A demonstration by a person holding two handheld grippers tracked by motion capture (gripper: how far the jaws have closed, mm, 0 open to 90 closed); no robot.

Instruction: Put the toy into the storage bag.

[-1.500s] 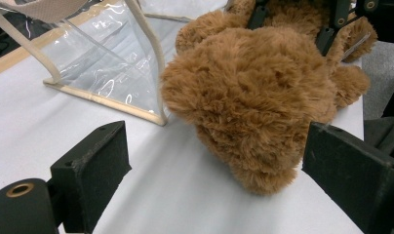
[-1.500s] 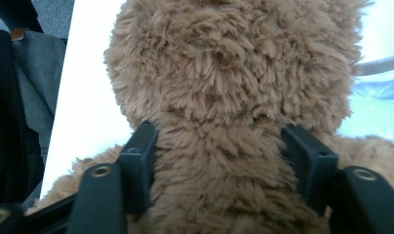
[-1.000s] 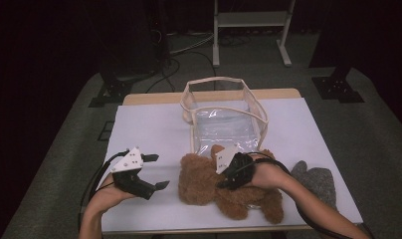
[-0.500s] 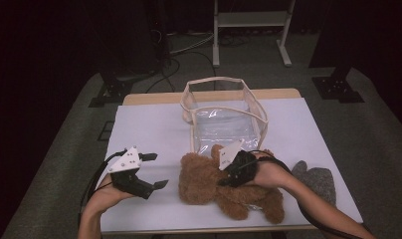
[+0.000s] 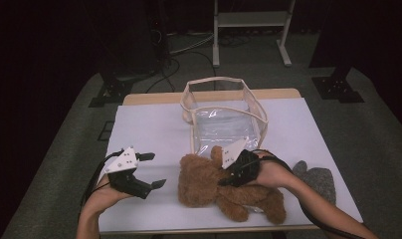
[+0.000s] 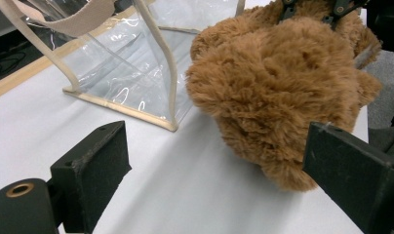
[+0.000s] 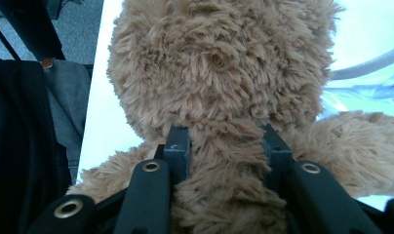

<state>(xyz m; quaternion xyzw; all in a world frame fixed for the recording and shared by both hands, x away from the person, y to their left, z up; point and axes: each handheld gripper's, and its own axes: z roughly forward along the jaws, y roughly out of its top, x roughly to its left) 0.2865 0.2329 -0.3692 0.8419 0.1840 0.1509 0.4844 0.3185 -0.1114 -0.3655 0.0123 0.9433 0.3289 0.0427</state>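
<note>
Looks like a recording lab or studio, not a home. Dark drapes all round, grey carpet (image 5: 64,149), white-topped table (image 5: 149,129) on a wooden board. Stand feet (image 5: 107,94) and loose cables (image 5: 184,50) on the floor, a white metal rack (image 5: 251,20) behind.

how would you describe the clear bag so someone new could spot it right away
On the white table, look at the middle of the far half, just beyond the brown teddy bear. The bag stands open there, see-through with beige trim and a beige strap; nothing else on the table is transparent.
</note>
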